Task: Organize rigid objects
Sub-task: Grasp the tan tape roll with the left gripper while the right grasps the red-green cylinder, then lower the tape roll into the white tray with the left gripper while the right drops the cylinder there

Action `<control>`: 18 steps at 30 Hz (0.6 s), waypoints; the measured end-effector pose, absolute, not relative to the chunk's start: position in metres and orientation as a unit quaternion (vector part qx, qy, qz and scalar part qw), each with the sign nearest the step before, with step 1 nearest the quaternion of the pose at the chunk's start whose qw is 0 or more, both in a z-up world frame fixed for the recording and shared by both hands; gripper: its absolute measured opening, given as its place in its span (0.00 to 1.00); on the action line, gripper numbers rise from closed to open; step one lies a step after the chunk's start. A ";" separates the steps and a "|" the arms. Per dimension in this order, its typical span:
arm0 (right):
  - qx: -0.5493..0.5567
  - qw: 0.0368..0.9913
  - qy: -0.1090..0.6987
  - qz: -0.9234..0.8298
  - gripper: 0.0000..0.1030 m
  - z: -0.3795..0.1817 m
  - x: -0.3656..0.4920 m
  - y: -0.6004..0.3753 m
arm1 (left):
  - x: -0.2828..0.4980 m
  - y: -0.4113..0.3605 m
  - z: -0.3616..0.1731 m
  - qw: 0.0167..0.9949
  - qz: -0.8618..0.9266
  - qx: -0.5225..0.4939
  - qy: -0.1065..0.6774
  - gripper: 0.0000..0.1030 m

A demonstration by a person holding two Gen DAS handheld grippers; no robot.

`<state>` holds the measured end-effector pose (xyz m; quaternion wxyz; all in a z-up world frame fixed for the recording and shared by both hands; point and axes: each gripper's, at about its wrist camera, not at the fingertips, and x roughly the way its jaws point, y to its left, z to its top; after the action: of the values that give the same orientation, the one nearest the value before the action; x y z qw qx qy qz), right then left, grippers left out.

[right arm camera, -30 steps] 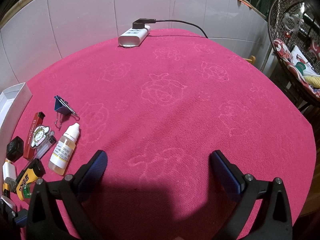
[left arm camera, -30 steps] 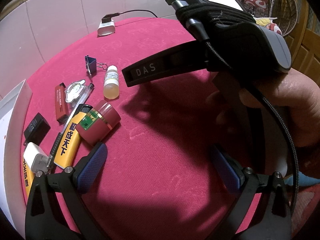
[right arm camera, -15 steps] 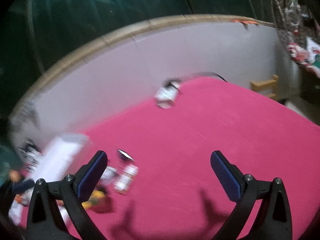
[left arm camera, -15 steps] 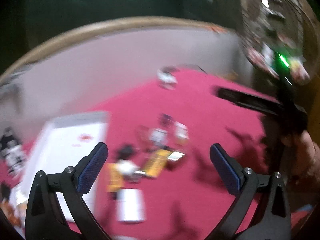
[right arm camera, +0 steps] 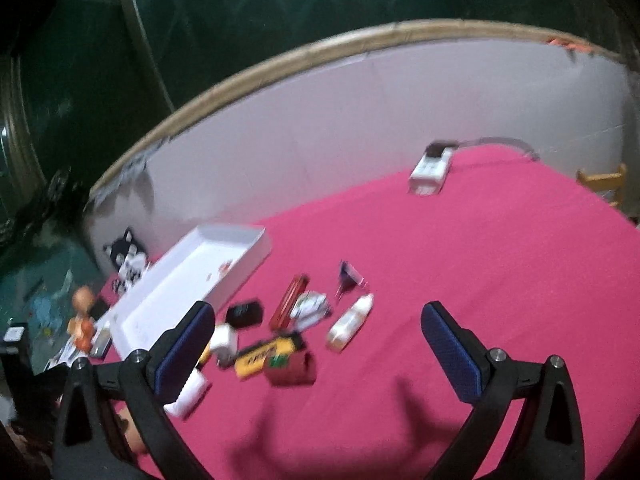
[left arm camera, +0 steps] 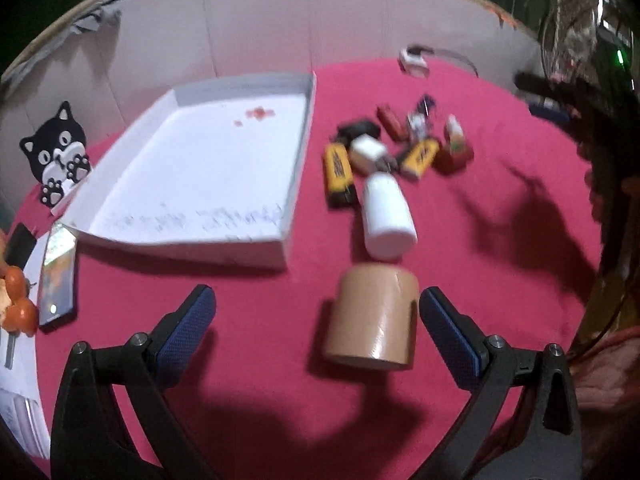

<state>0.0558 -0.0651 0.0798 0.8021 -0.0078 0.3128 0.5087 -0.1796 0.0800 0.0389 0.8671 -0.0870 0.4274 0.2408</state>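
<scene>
The left gripper point(left arm camera: 316, 328) hangs above the counter covered with a pink-red cloth point(left arm camera: 260, 360), and its jaws are wide apart with nothing between them. Just in front of its right finger lies a tan cylinder roll point(left arm camera: 372, 316) on its side. Beyond the roll, almost touching it, lies a white plastic bottle point(left arm camera: 387, 212), also on its side. To the left of the bottle stands a shallow white cardboard tray point(left arm camera: 296, 152) with nothing inside but some small red marks.

Farther away is a blurred cluster of small things: two yellow and black rectangular packs point(left arm camera: 339, 172), a white cube charger point(left arm camera: 367, 153), a dark red round jar point(left arm camera: 454, 157) and a red flat stick point(left arm camera: 392, 120).

The right gripper point(right arm camera: 316, 340) also has its jaws apart and holds nothing. Near the back wall, well apart from the cluster, a white power strip point(right arm camera: 431, 168) with a cable rests on the cloth.
</scene>
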 end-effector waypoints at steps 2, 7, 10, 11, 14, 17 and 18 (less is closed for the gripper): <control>-0.048 0.800 0.325 0.502 1.00 0.072 0.052 -0.055 | -0.174 0.072 0.031 0.864 0.235 -0.078 0.438 1.00; -0.148 0.775 0.343 0.510 1.00 0.047 0.031 -0.027 | -0.161 0.065 0.016 0.859 0.217 -0.064 0.460 0.69; -0.181 0.771 0.345 0.504 0.95 0.038 0.025 -0.010 | -0.162 0.066 0.012 0.859 0.206 -0.077 0.463 0.48; -0.188 0.768 0.350 0.502 0.88 0.037 0.025 -0.005 | -0.163 0.065 0.012 0.859 0.205 -0.077 0.463 0.47; -0.206 0.752 0.379 0.499 0.60 0.026 0.029 0.012 | -0.166 0.066 0.011 0.859 0.211 -0.072 0.460 0.47; -0.215 0.758 0.373 0.491 0.41 0.021 0.029 0.016 | -0.172 0.066 0.017 0.862 0.220 -0.071 0.452 0.47; -0.212 0.757 0.373 0.493 0.39 0.021 0.031 0.016 | -0.173 0.067 0.021 0.864 0.222 -0.071 0.446 0.47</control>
<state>0.0305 0.0164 0.0209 0.7571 -0.2116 0.3734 0.4927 -0.1731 0.0673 0.0208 0.8644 -0.0708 0.4456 0.2219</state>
